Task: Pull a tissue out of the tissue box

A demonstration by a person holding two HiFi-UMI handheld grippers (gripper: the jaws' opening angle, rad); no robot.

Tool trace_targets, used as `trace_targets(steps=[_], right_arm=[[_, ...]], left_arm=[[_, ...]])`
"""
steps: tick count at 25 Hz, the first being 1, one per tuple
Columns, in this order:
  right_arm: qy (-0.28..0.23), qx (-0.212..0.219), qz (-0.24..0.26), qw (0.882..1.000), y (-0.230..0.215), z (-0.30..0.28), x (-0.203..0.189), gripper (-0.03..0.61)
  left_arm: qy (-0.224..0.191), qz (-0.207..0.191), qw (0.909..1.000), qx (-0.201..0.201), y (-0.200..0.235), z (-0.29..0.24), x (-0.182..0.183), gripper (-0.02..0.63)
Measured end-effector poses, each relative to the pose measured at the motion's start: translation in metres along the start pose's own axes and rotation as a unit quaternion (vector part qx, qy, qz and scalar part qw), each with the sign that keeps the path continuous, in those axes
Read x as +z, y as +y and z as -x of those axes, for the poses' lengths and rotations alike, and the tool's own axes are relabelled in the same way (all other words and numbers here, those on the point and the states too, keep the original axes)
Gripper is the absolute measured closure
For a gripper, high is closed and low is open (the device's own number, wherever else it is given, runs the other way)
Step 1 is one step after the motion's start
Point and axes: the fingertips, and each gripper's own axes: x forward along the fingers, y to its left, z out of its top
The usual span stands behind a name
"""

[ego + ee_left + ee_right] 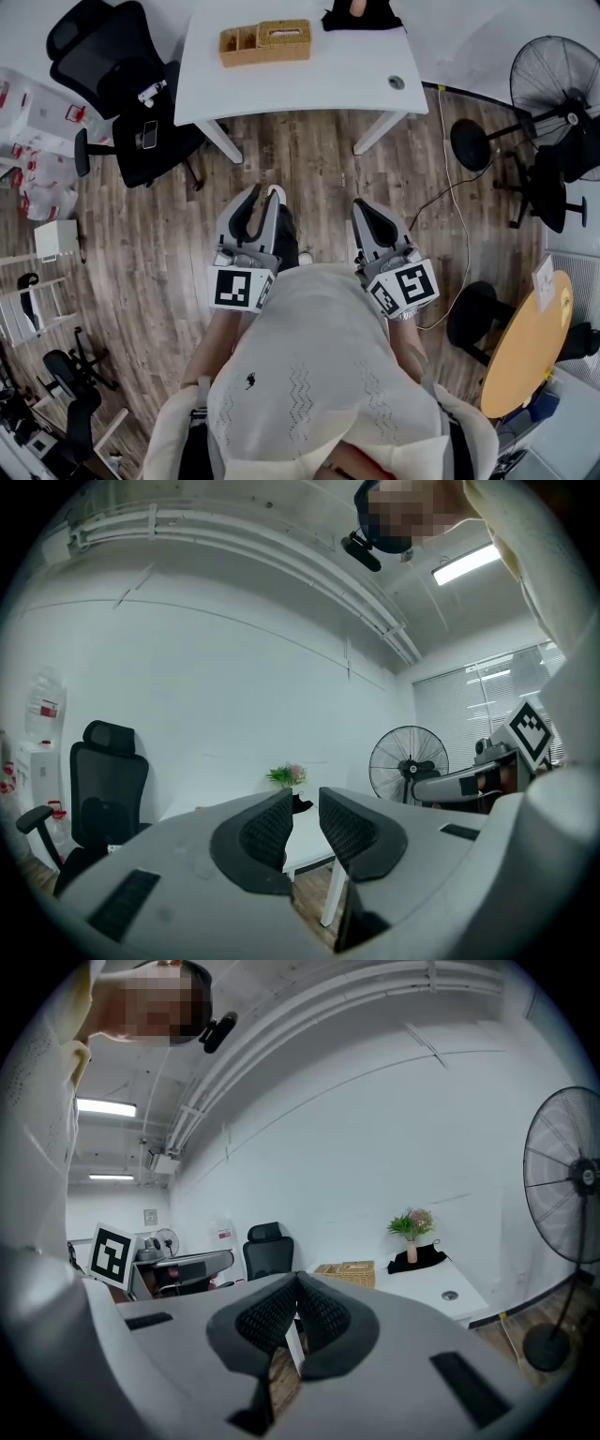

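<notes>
The woven tissue box [283, 39] stands on the white table [309, 80] at the far side of the room, with a white tissue showing in its top slot. It also appears small in the right gripper view, the tissue box [352, 1271] sitting on the table [441, 1286]. Both grippers are held close to the person's body, well short of the table. My left gripper [264, 195] [302, 803] is open by a narrow gap and holds nothing. My right gripper [362, 206] [298, 1283] is shut, its tips touching, empty.
An open woven tray [239, 44] adjoins the box. A black cloth [361, 17] with a vase of plants [412, 1232] lies at the table's back. A black office chair [122, 84] stands left, a floor fan [553, 75] right, a round wooden table [530, 347] lower right.
</notes>
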Motion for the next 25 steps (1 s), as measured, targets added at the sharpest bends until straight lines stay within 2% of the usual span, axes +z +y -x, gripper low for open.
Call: trace_targets(steps=[11, 25], right_arm=[[0.008, -0.014, -0.012, 1.000, -0.037, -0.044, 0.005, 0.577], [0.019, -0.016, -0.023, 0.999, -0.073, -0.132, 0.023, 0.577]], left_arm=[[0.009, 0.002, 0.9999, -0.009, 0.025, -0.052, -0.005, 0.524], [0.024, 0.004, 0.9996, -0.014, 0.086, -0.127, -0.007, 0.525]])
